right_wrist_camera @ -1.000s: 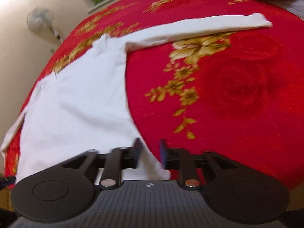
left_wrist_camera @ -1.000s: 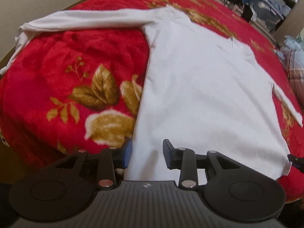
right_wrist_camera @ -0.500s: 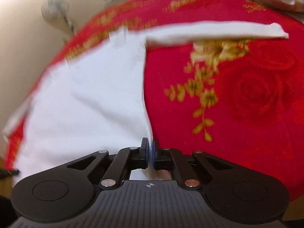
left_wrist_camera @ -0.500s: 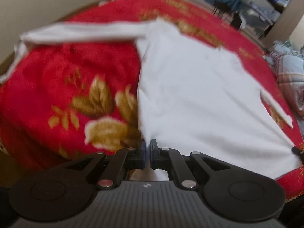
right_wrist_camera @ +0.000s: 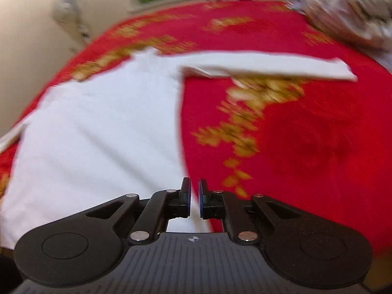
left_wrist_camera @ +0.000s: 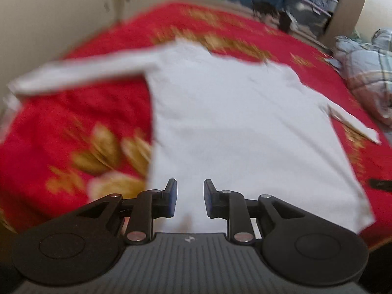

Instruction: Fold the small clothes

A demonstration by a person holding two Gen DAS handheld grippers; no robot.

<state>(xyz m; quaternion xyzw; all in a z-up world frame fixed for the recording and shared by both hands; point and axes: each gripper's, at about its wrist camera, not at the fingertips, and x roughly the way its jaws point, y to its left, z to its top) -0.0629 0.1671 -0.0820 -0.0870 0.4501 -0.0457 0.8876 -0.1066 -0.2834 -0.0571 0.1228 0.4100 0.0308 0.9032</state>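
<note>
Lying apparently between both jaws: shirt (left_wrist_camera: 232, 127)

White long-sleeved shirt (left_wrist_camera: 235, 127), spread flat on red bedspread (left_wrist_camera: 73, 112), sleeves outstretched

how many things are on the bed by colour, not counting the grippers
white: 1, the long-sleeved shirt
red with gold flowers: 1, the blanket under it
pale plaid: 1, the bundled bedding at the far edge
total: 3
</note>
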